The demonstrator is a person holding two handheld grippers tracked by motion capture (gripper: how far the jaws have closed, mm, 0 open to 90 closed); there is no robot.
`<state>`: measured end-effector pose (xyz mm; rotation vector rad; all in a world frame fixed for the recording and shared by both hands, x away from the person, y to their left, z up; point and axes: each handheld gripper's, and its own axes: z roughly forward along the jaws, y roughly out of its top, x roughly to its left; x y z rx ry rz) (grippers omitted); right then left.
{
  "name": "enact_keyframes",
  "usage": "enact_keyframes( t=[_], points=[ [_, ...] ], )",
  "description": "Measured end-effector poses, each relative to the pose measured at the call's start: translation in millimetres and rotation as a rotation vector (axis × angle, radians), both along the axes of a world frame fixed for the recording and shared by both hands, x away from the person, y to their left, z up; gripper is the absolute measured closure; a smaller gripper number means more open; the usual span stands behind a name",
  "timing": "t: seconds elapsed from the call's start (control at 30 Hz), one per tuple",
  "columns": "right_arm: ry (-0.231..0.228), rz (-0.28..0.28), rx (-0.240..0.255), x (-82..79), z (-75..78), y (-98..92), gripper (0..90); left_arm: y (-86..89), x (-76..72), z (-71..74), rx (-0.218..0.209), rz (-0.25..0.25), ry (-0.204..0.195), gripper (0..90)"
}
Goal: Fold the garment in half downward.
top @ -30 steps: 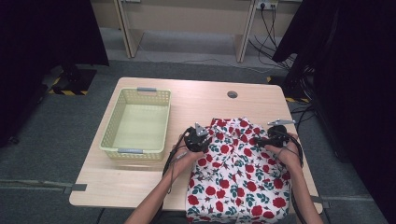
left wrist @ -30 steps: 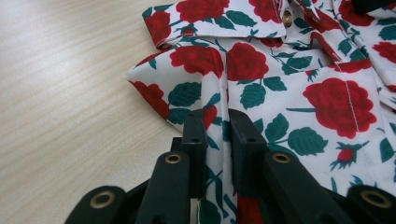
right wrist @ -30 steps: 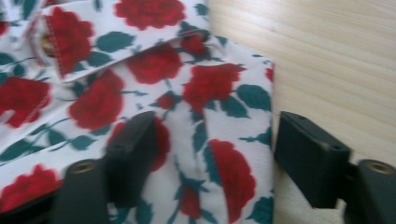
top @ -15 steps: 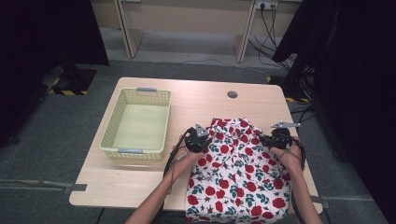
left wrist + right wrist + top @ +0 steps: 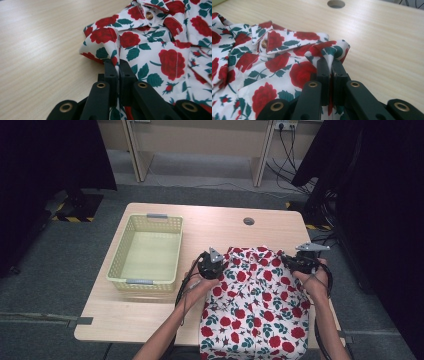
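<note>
Your left gripper (image 5: 210, 265) is clamped on a pinched fold at the left shoulder of the white cotton shirt printed with red roses and green leaves (image 5: 255, 310); in the left gripper view the two black jaws meet with only a thin ridge of cloth between them. Your right gripper (image 5: 299, 262) grips the right shoulder fold the same way, jaws pressed together on the fabric, having just closed onto it. The shirt lies flat on the near right part of the light wooden table (image 5: 210, 227), collar toward the far edge, its hem hanging over the near edge toward you.

Just left of your left hand (image 5: 206, 282) sits the pale green plastic basket with grey handles (image 5: 146, 251), empty, its right wall near the gripper but apart from it. Beyond the collar is the round cable hole (image 5: 248, 221) in the tabletop, with bare wood between it and the shirt. The collar's brown button (image 5: 149, 15) shows near your left jaws. Black curtains (image 5: 45, 155) stand well off on both sides. The cables from your grippers trail back along your forearms
</note>
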<state>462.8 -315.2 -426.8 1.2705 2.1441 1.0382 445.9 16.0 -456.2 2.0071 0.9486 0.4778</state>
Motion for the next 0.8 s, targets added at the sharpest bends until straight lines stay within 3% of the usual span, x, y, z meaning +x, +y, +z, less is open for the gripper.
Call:
enact_keyframes(
  t=[0.17,0.4,0.8],
  points=[
    [-0.044,-0.004,0.008,3.3,18.1,1.7,87.0,4.0,6.8,16.5,-0.040,0.020,-0.028,86.7],
    [-0.112,0.007,0.016,3.3,44.0,7.9,87.0,12.8,8.5,39.7,-0.050,0.031,-0.087,86.6],
    [-0.155,0.058,0.038,-41.7,32.7,3.1,86.9,21.4,-29.8,37.2,-0.036,-0.058,-0.119,86.3]
  ],
)
